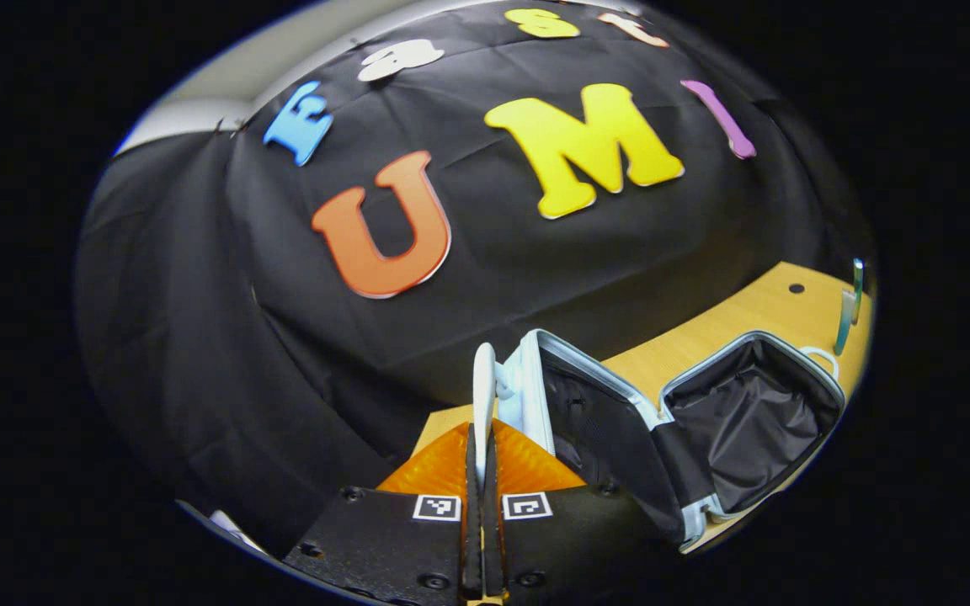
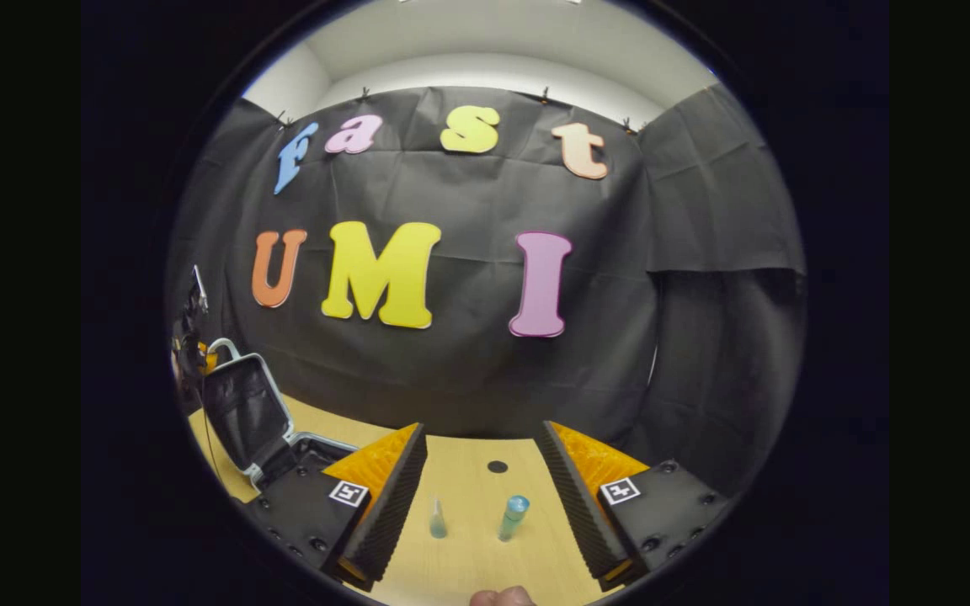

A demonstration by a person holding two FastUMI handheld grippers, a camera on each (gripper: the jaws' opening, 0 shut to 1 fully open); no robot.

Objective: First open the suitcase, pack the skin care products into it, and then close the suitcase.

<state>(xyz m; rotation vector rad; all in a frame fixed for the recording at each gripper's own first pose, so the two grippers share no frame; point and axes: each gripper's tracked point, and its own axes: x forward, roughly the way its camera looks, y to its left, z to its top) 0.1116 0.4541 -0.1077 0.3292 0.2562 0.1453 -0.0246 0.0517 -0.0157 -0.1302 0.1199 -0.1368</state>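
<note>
My left gripper (image 1: 482,438) has its fingers pressed together on the white handle (image 1: 483,396) of the suitcase (image 1: 670,438), which stands open just ahead and to the right of them, lid raised, dark lining exposed. My right gripper (image 2: 485,471) has its fingers spread wide, gripping nothing. The right gripper view shows two skin care products on the wooden table (image 2: 468,555) between those fingers: one small cone-tipped bottle (image 2: 437,520) and one teal capped bottle (image 2: 513,516), standing apart. The suitcase lies far left of those fingers.
</note>
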